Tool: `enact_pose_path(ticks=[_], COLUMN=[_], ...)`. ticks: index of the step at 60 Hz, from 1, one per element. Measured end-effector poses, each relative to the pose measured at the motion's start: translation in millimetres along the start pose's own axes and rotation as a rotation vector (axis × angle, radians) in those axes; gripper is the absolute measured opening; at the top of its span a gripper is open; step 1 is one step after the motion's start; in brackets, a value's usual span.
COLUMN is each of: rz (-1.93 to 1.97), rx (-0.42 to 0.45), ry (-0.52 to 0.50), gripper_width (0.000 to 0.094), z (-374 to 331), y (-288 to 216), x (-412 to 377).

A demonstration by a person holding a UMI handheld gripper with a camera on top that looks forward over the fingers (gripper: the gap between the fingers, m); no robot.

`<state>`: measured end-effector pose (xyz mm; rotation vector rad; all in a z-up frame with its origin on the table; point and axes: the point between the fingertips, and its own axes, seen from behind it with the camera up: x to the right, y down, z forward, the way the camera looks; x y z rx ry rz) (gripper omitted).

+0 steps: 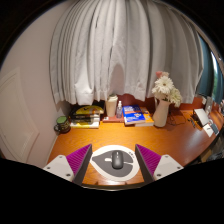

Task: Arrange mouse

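Observation:
A dark grey mouse (117, 159) lies on a white, rounded mouse mat (104, 167) on the orange wooden desk (60, 146). My gripper (113, 160) hangs over the mat with its fingers wide apart. The mouse stands between the purple-padded fingers, the left one (80, 157) and the right one (148, 157), with a clear gap at each side. The mouse rests on the mat by itself.
At the desk's back stand a stack of books (86, 116), a dark jar (63, 124), a white bottle (111, 106), blue books (137, 116) and a vase of flowers (163, 98). White curtains (120, 50) hang behind. White items (205, 122) lie at the far right.

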<state>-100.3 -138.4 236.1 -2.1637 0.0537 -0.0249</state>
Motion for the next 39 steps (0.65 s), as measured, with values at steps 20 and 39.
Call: enact_pose_path(ticks=[20,39], rz=[0.011,-0.028], rx=[0.035,-0.001], ry=[-0.004,-0.001], gripper_width=[0.0863,0.0866], z=[-62.5,-80.3], y=[11.5,40.5], x=[-20.1,-24.9])
